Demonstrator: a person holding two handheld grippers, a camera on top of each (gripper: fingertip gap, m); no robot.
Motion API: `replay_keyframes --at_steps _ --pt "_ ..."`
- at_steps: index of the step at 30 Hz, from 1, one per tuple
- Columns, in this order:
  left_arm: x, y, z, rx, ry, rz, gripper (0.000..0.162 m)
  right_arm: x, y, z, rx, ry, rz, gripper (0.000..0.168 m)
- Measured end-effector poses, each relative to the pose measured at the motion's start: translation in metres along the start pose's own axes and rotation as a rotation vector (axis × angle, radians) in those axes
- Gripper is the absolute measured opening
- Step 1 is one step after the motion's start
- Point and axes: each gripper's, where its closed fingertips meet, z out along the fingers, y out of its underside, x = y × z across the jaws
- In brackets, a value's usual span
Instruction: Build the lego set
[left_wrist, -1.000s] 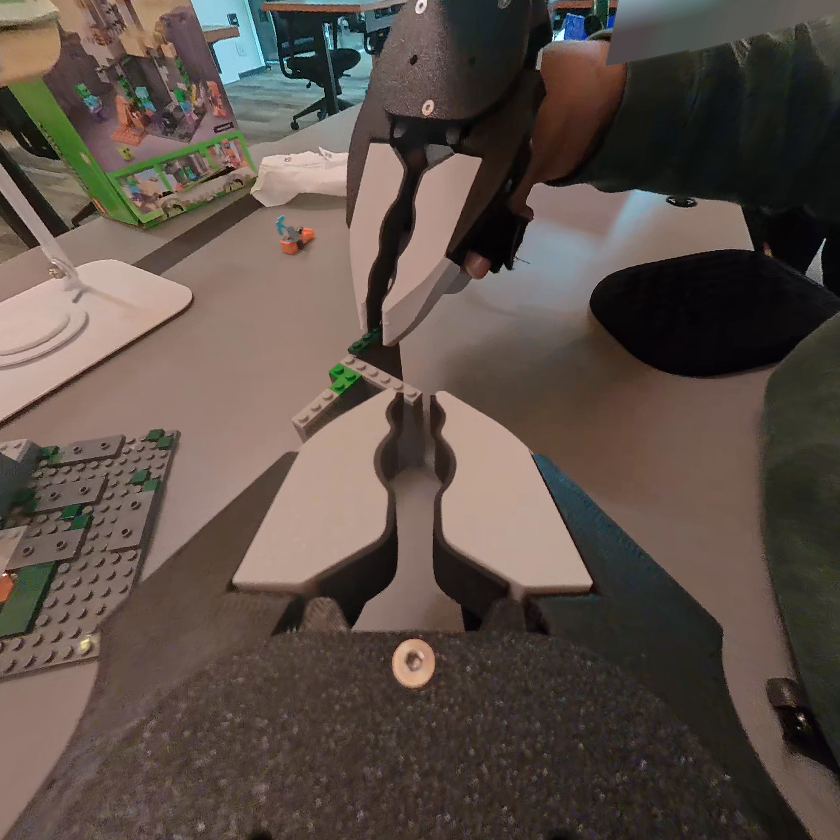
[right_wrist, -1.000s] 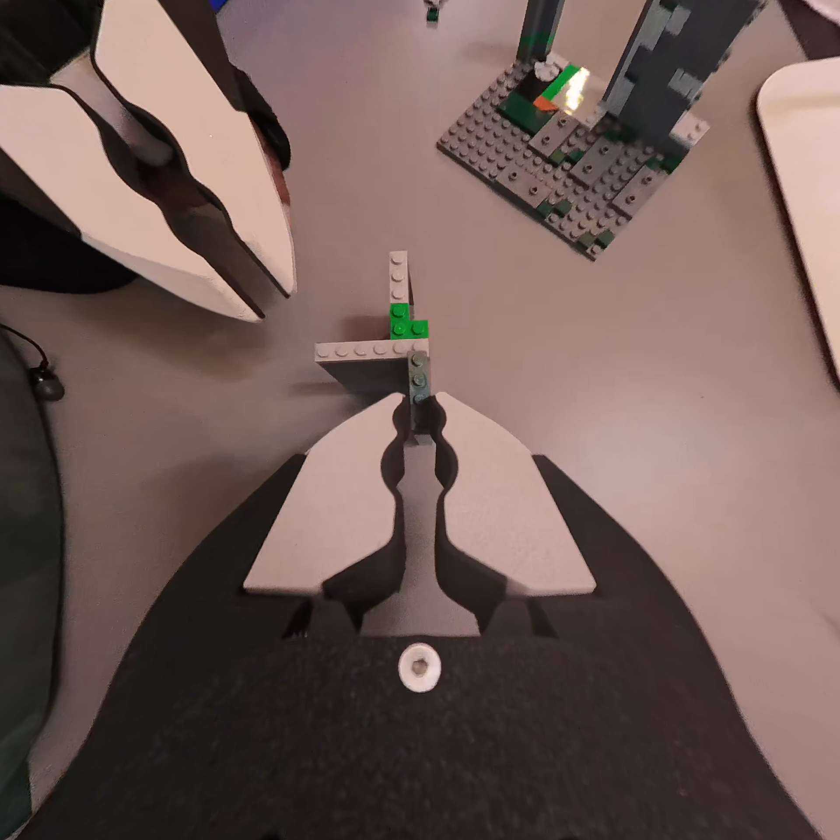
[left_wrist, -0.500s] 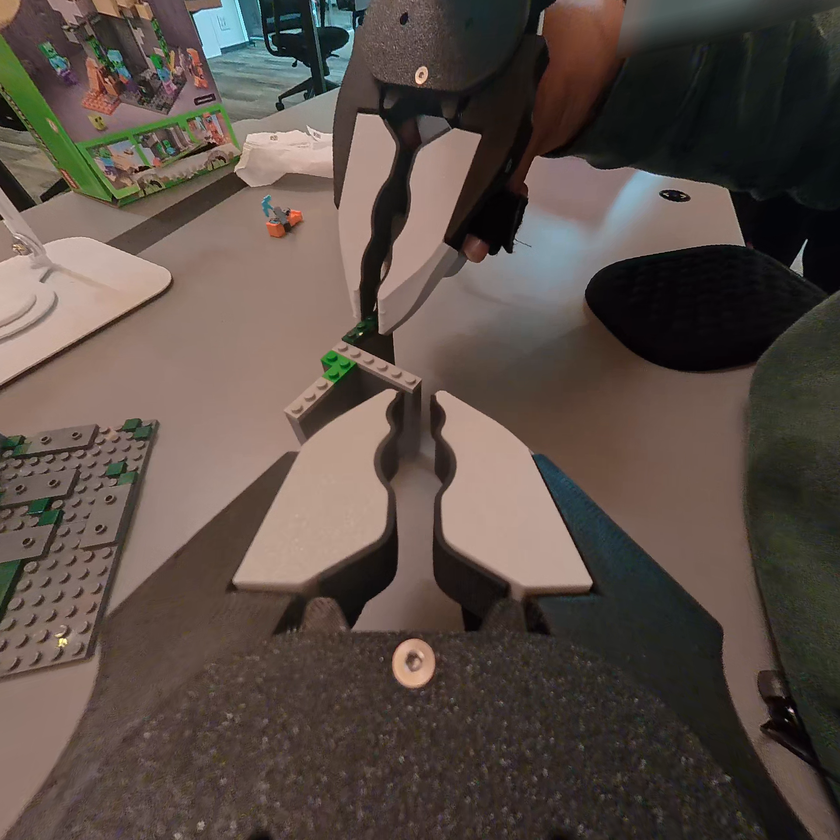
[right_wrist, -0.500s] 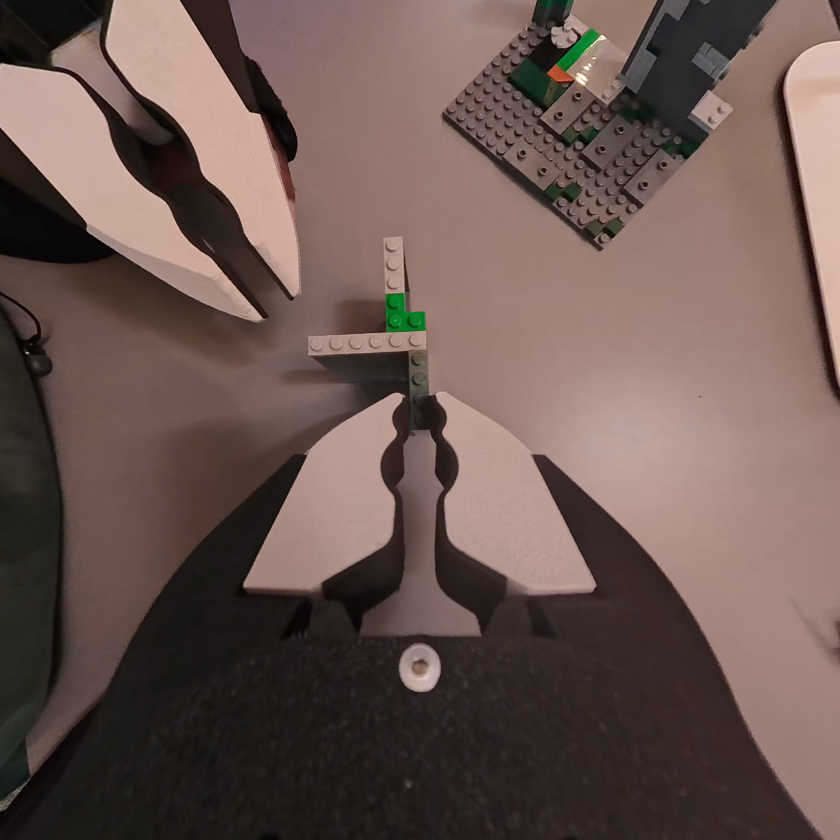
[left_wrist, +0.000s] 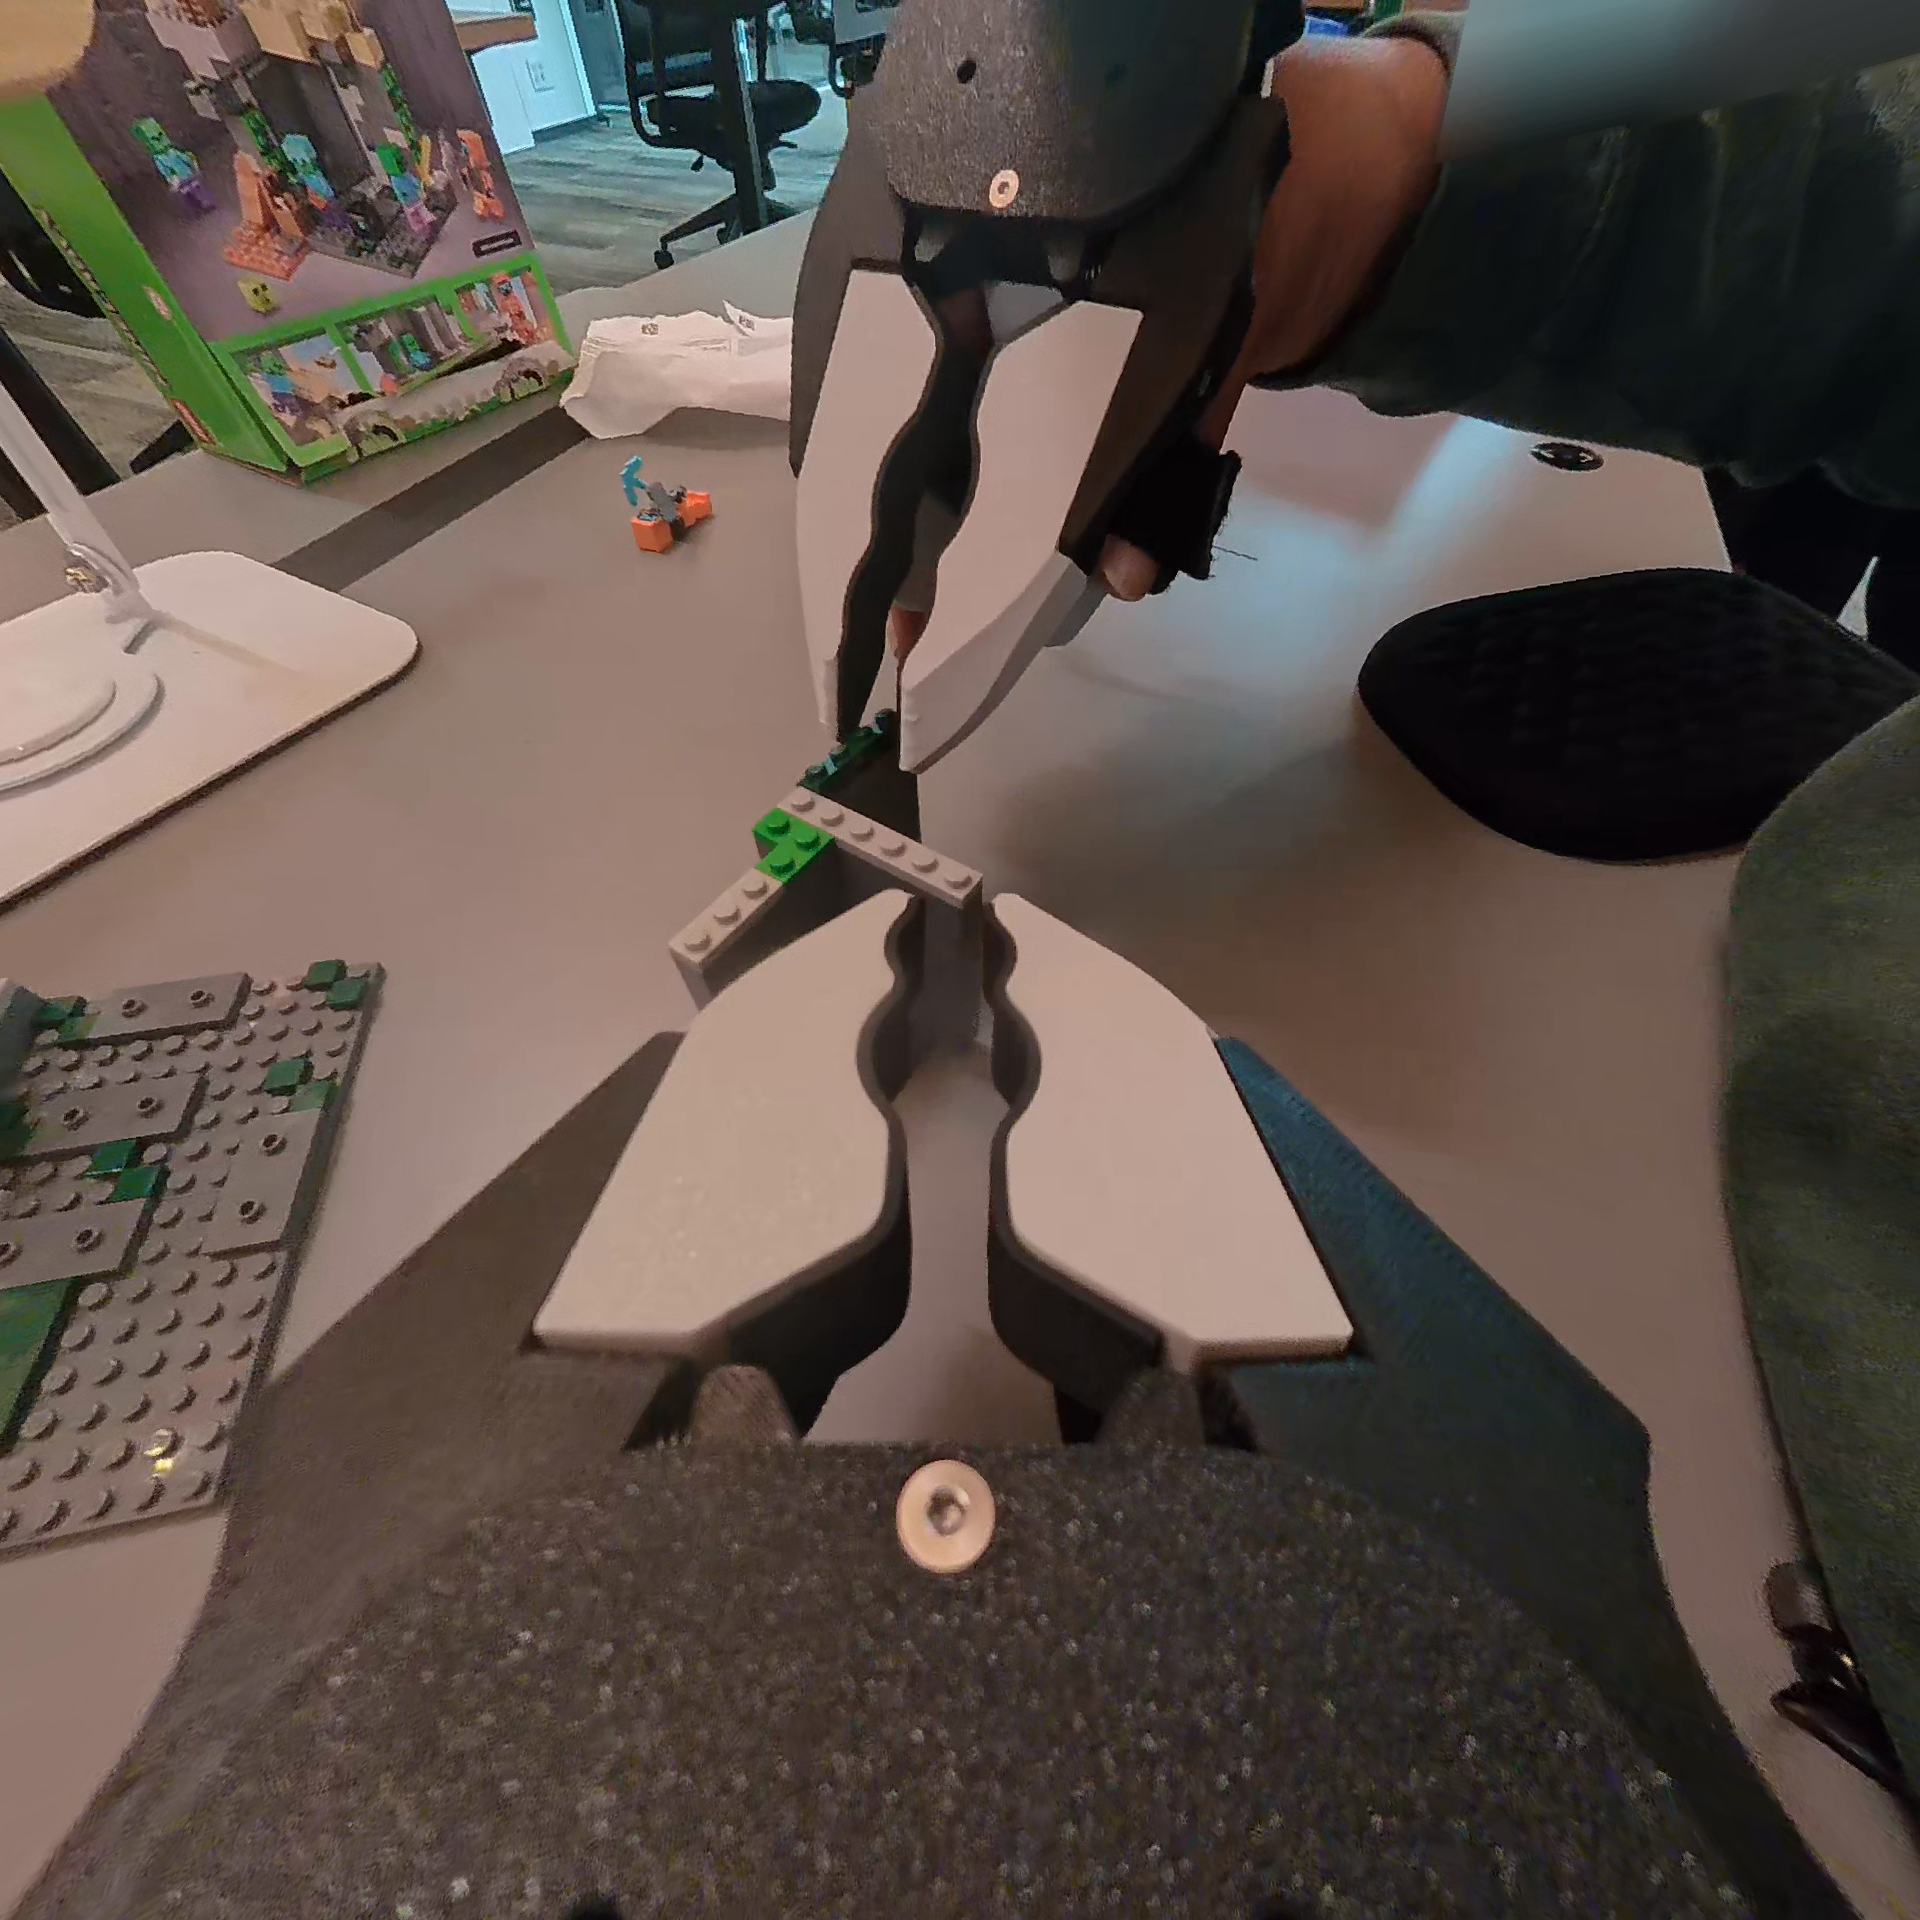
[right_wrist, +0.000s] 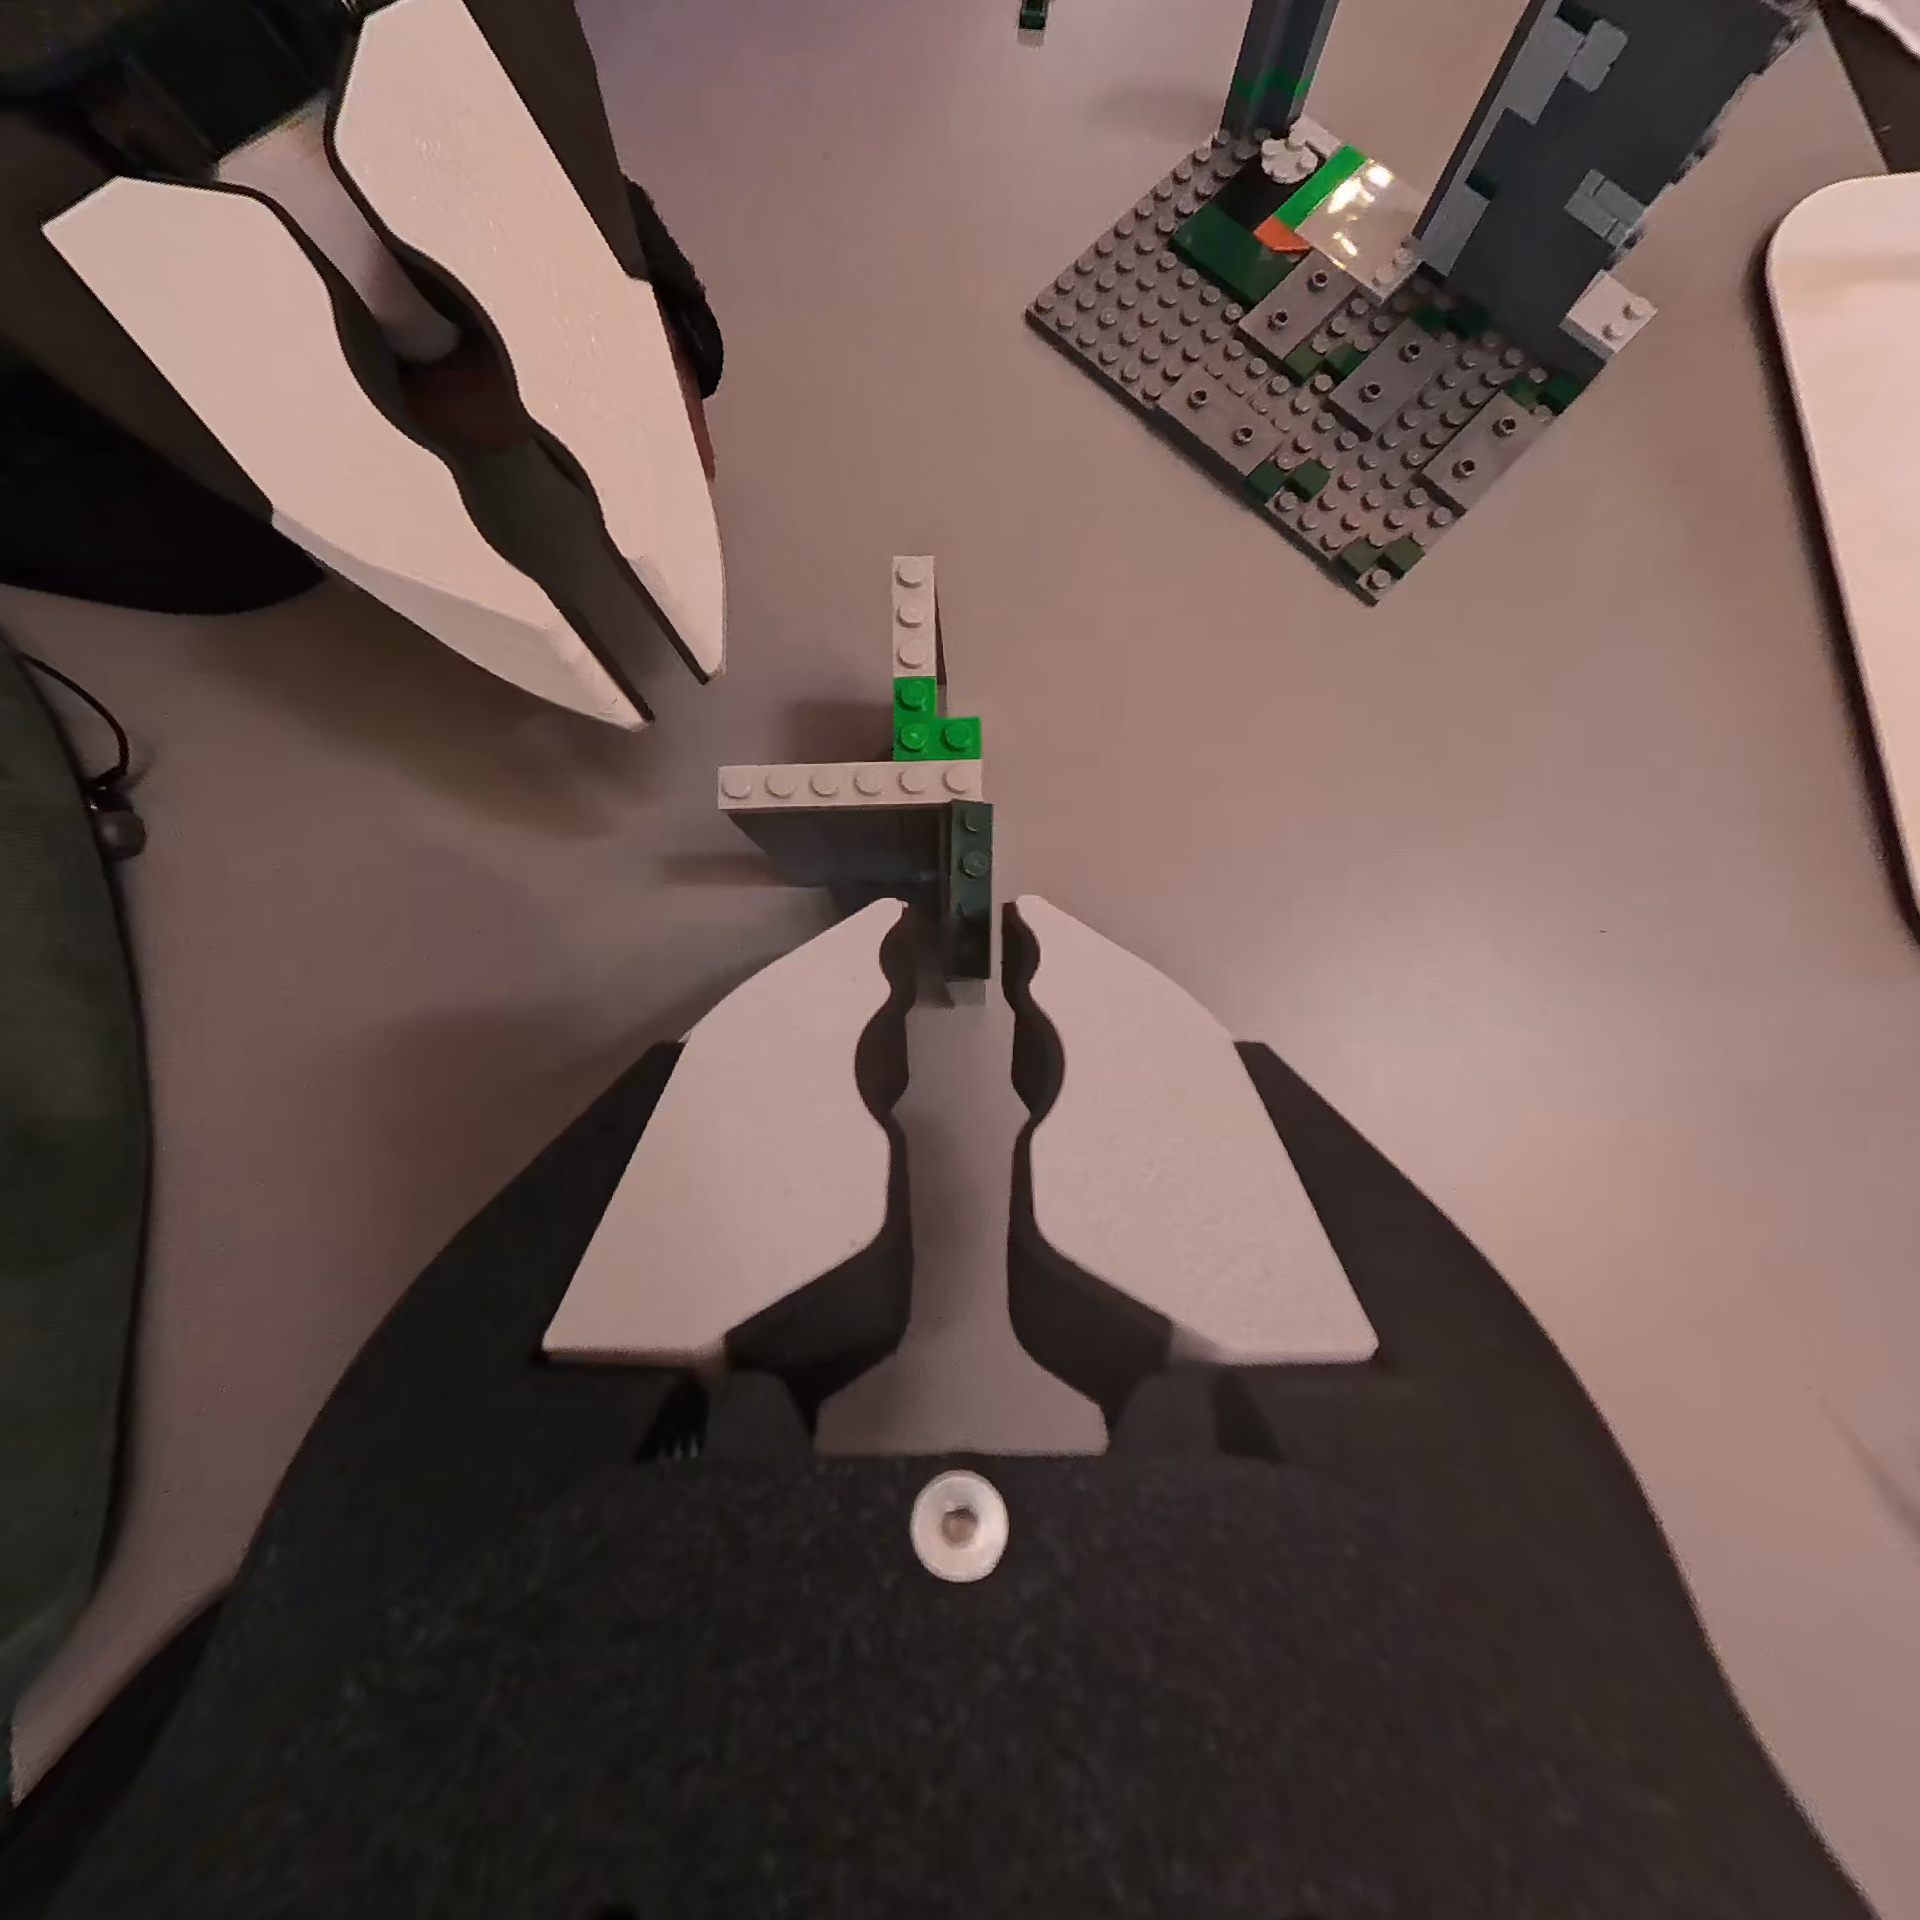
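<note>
Left gripper clamps grey L-shaped Lego wall with bright-green corner plate, steadying it upright on grey desk. Right gripper, jaws narrow, apparently pinches dark-green plate against wall corner for attachment.

1. You have two grippers in view: the left gripper and the right gripper
2. One small corner wall assembly of grey and green bricks stands on the bench
3. One grey baseplate build carries two tall dark pillars
4. One printed set box
5. One crumpled white bag
6. One small orange and blue figure
7. One white lamp base
8. One black cushion
</note>
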Motion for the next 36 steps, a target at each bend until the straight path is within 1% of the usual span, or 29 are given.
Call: replay_keyframes --at_steps 3,6,8,12,13,15,17,21,27,36 --pt "-0.003 -0.003 -0.001 0.015 -0.01 -0.012 0.009 -0.002 -0.002 -0.001 0.037 -0.02 -0.005 0.015" --pt "-0.005 -0.011 -0.001 0.021 0.041 -0.094 0.002 -0.003 -0.004 -0.006 0.086 -0.019 -0.042 0.015" --pt "-0.01 -0.02 0.001 0.021 0.061 -0.116 0.0 0.0 -0.003 -0.009 0.116 -0.007 -0.059 0.015" --pt "-0.027 -0.032 0.014 -0.062 0.065 -0.024 0.005 0.001 -0.003 -0.013 0.173 -0.012 -0.031 0.015" --pt "-0.029 -0.034 0.019 -0.09 0.091 -0.01 0.006 0.002 -0.002 -0.013 0.173 -0.008 -0.029 0.015" --pt "-0.026 -0.032 0.03 -0.176 0.177 -0.004 0.007 0.002 -0.001 -0.012 0.175 -0.011 -0.025 0.015" --pt "-0.024 -0.024 0.039 -0.277 0.253 0.011 0.002 0.001 -0.002 -0.01 0.188 -0.02 -0.02 0.014" --pt "-0.029 -0.02 0.047 -0.352 0.276 0.07 0.0 0.0 -0.002 -0.009 0.212 -0.014 -0.027 0.011" --pt "-0.026 -0.01 0.048 -0.413 0.3 0.11 0.0 0.001 -0.002 -0.009 0.239 -0.023 -0.011 0.008" --pt "-0.026 -0.009 0.048 -0.455 0.291 0.08 0.0 0.0 -0.001 -0.006 0.213 -0.04 -0.002 0.007"
